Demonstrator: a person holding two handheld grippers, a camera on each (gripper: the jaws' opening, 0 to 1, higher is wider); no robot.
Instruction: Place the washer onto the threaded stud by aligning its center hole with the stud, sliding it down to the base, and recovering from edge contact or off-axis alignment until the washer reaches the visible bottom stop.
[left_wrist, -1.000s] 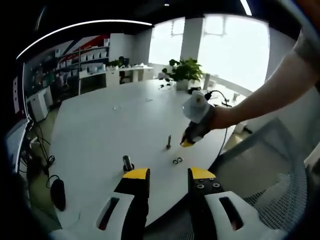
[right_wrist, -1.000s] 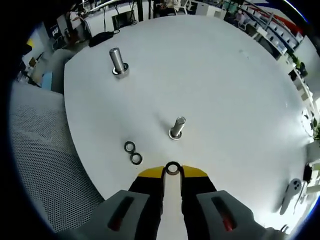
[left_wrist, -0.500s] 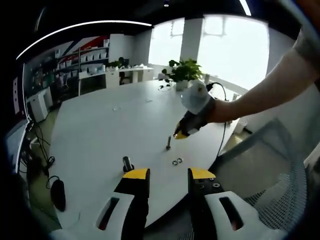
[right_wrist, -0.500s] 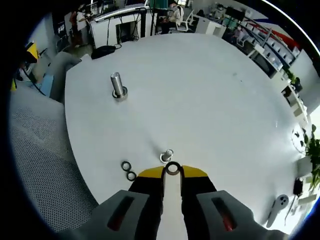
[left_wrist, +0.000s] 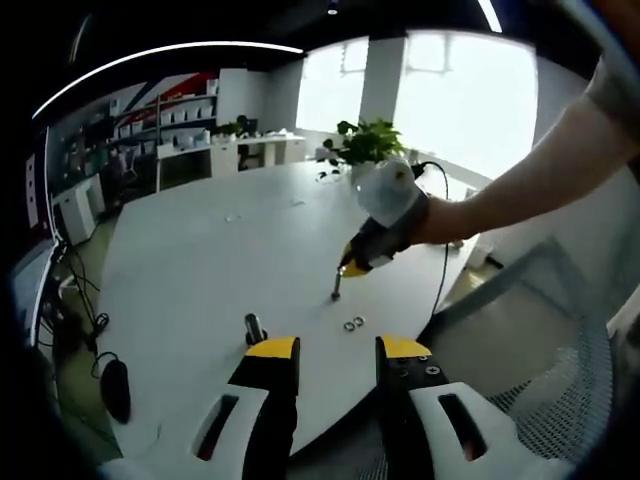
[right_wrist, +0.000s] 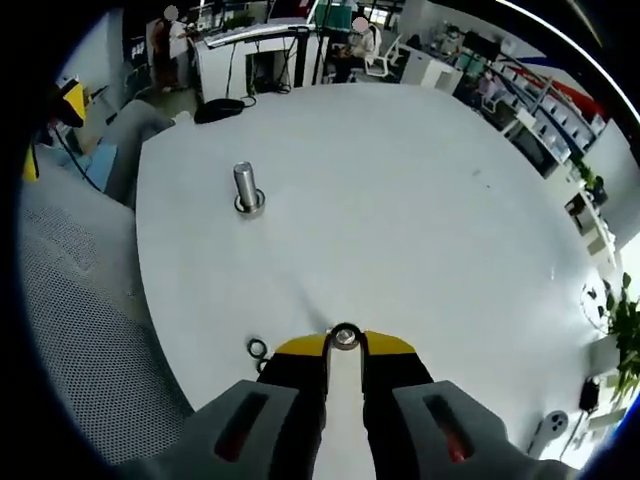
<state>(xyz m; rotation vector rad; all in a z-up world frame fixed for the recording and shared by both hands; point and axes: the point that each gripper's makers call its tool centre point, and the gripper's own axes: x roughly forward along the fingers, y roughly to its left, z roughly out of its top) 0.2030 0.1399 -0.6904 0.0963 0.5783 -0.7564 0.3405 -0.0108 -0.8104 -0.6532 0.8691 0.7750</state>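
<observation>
two studs (left_wrist: 336, 287) (right_wrist: 247, 187), two loose washers (left_wrist: 354, 323), one held washer (right_wrist: 345, 337).

a: can you read any words or numbers here?

b: no. the shelves (left_wrist: 185, 112) far back in the left gripper view hold rows of boxes, but they are too small and blurry to read.

a: what about the wall (left_wrist: 190, 82) with the red stripe above them?

b: just colour, no letters i can make out.

a: and in the right gripper view?

b: the shelves (right_wrist: 545, 85) there are too tiny as well. nothing can be read.
</observation>
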